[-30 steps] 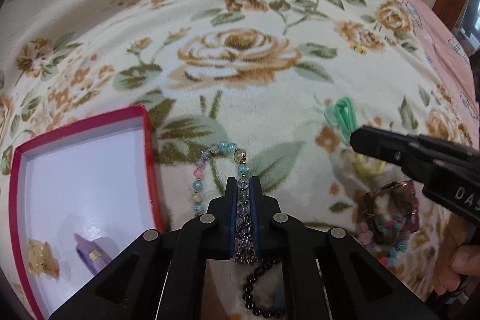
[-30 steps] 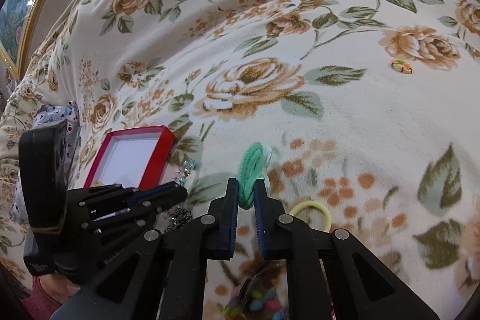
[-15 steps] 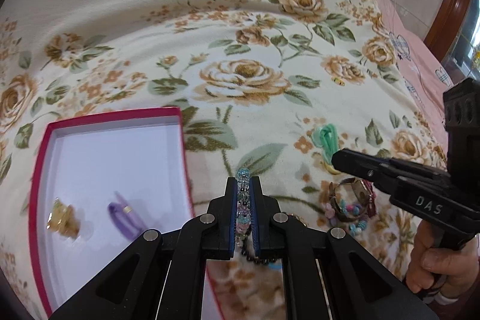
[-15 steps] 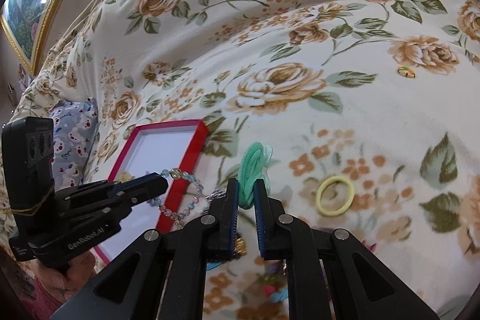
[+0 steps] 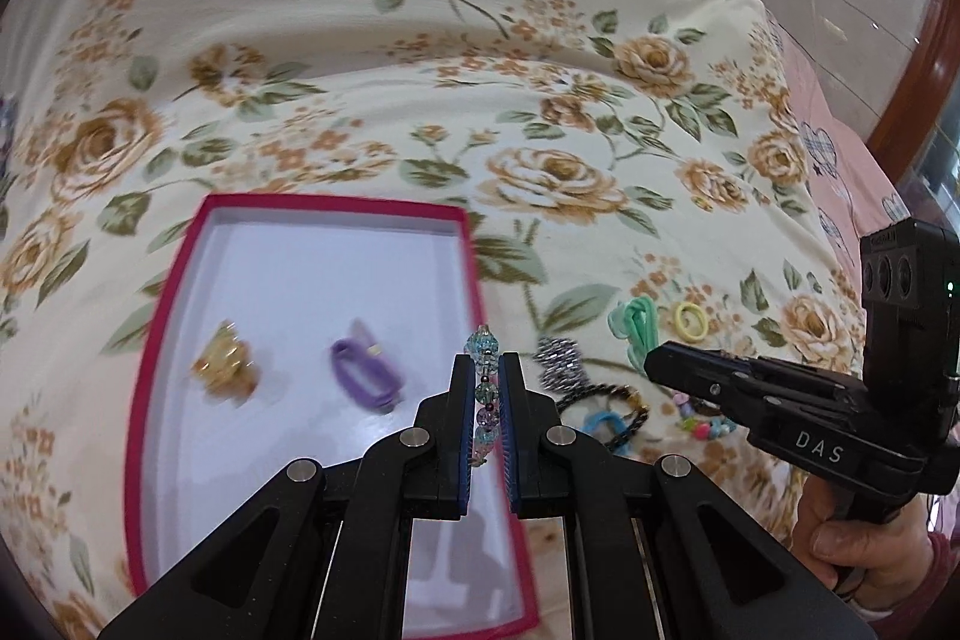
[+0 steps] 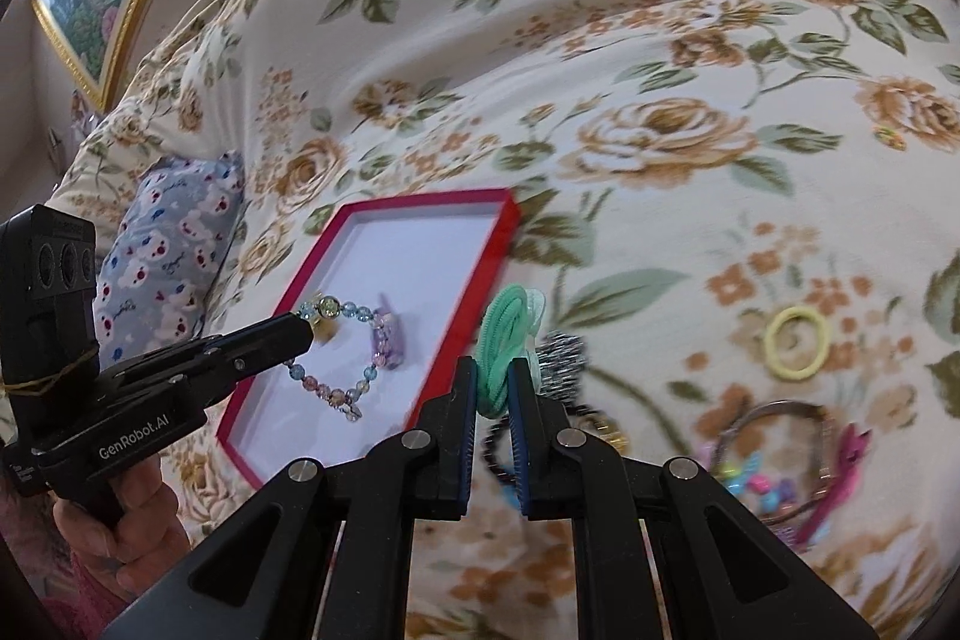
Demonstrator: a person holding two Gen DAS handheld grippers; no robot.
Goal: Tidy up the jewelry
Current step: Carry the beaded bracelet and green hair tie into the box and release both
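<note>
My left gripper [image 5: 486, 361] is shut on a pastel beaded bracelet [image 5: 485, 388]. In the right wrist view this bracelet [image 6: 336, 358] hangs in a loop from the left gripper [image 6: 303, 325], above the white floor of the red box [image 6: 420, 202]. Inside the red box [image 5: 336, 205] lie a gold piece [image 5: 225, 367] and a purple hair tie [image 5: 366, 376]. My right gripper [image 6: 493, 370] is shut on a green hair tie [image 6: 504, 328], just right of the box's edge. The left wrist view shows the right gripper [image 5: 651, 370] with the green hair tie [image 5: 636, 328] at its tip.
On the floral bedspread right of the box lie a yellow hair tie [image 6: 798, 343], a sparkly scrunchie [image 6: 561, 349], a black bead bracelet [image 5: 606, 400] and a heap of colourful pieces [image 6: 774, 460]. A patterned blue pillow [image 6: 168, 244] lies left of the box. A hand holds each gripper.
My left gripper lifted the bracelet off the bedspread and carried it left over the box. My right gripper rose with the green hair tie and drew nearer the box.
</note>
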